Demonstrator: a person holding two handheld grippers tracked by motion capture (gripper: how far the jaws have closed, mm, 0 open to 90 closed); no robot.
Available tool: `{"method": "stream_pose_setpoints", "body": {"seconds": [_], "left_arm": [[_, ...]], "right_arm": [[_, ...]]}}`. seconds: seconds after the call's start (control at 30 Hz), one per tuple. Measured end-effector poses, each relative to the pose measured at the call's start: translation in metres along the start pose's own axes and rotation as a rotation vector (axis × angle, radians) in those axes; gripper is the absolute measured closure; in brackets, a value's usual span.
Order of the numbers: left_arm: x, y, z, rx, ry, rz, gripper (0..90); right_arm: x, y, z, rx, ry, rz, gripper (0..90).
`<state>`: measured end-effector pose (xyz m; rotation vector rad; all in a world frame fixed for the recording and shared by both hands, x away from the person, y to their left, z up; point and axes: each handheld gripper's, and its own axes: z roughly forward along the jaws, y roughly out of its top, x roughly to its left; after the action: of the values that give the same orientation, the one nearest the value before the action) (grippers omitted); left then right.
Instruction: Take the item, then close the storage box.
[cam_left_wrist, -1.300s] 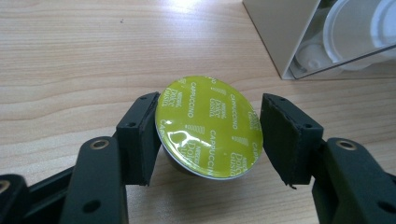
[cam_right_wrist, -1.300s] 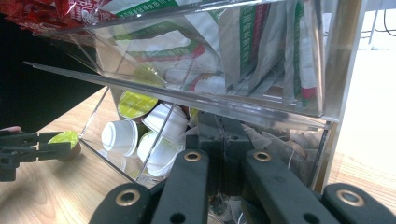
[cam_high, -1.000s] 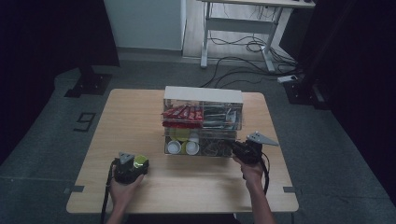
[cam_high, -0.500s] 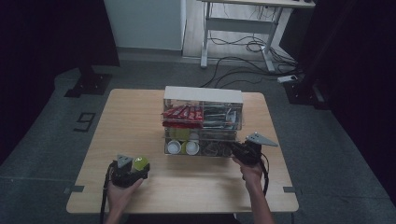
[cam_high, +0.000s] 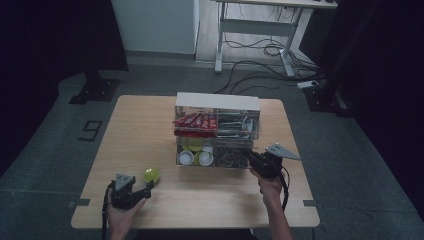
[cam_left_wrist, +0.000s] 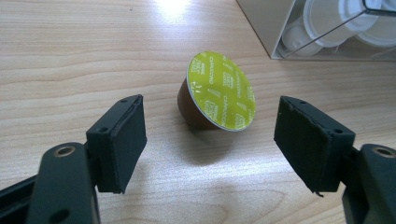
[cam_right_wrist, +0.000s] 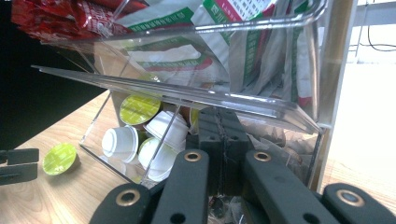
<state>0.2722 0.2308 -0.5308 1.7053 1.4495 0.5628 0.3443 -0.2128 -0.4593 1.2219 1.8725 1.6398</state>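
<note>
Left on the table (cam_high: 150, 130), near its front edge: one coffee capsule (cam_left_wrist: 217, 93) with a green foil lid, tipped on its side, lid facing up and toward the left gripper (cam_left_wrist: 210, 140). Well apart from the clear plastic box (cam_high: 217, 100), where more capsules (cam_right_wrist: 140, 135) lie in the lower compartment.

Left gripper: jaws apart, having just swung wide and eased in a little. Capsule between and slightly beyond the two pads, touched by neither.

Right gripper (cam_right_wrist: 220, 135): jaws pressed together, tips at the lower front of the box, below the slanted clear flap. Cannot tell whether anything thin is nipped between them.

Judged risks from here:

- Rolling. Round, and resting on rim and side wall, so free to curl away at a nudge from either pad, perhaps toward the table edge.
- Skewed grip. Closing now means catching the sloped side and the thin lid rim unevenly; likely to squirt out or flip.
- Crushing or piercing the foil with too hard a squeeze.
- Box shifting or tilting if pushed or pulled by the right gripper, being light plastic on smooth wood; capsules or packets (cam_right_wrist: 261, 56) spilling out.
- Flap dropping shut if let go, blocking the lower compartment.
</note>
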Motion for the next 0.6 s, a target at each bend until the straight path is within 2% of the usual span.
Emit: {"method": "stream_pose_setpoints", "body": {"seconds": [0.2,0.6], "left_arm": [[-0.0059,0.0004,-0.0007,-0.002,-0.017,0.018,25.7],[-0.0016,0.0003,-0.0026,0.003,-0.023,0.009,25.9]], "right_arm": [[-0.0028,0.0004,-0.0037,-0.003,0.003,0.012,88.9],[-0.0006,-0.0065,-0.0049,0.015,-0.003,0.017,88.9]]}}
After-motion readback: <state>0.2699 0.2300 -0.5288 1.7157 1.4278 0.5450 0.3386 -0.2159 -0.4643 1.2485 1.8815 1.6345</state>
